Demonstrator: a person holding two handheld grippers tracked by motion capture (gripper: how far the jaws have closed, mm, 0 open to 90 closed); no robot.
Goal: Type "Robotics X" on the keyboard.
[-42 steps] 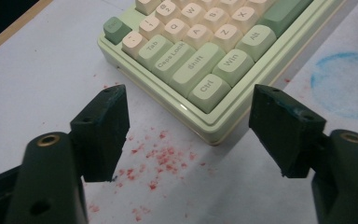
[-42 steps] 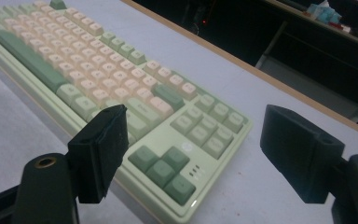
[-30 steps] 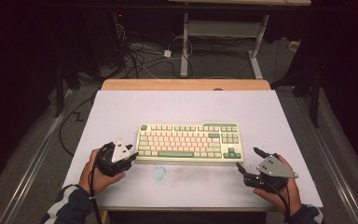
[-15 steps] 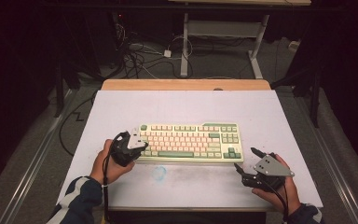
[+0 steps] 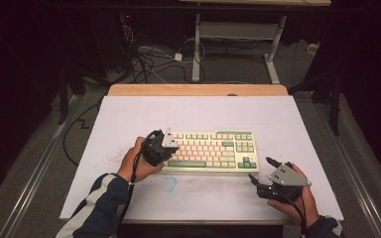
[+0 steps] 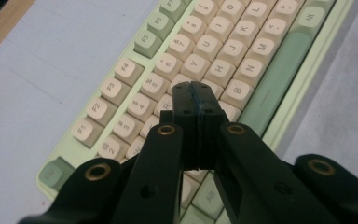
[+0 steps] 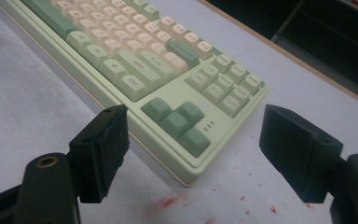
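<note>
The left gripper (image 6: 196, 95), jaws pressed together and empty, hangs over the keyboard (image 6: 242, 60); the right gripper (image 7: 193, 154) gapes wide, empty.

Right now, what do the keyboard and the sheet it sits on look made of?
Keyboard: looks like moulded plastic, matte pale green case with cream and green keycaps, printed legends, soft rounded edges. Sheet: probably thin matte paper or plastic film, pale lilac, faintly creased and stained red, laid over a wooden tabletop with a visible bare tan edge.
</note>
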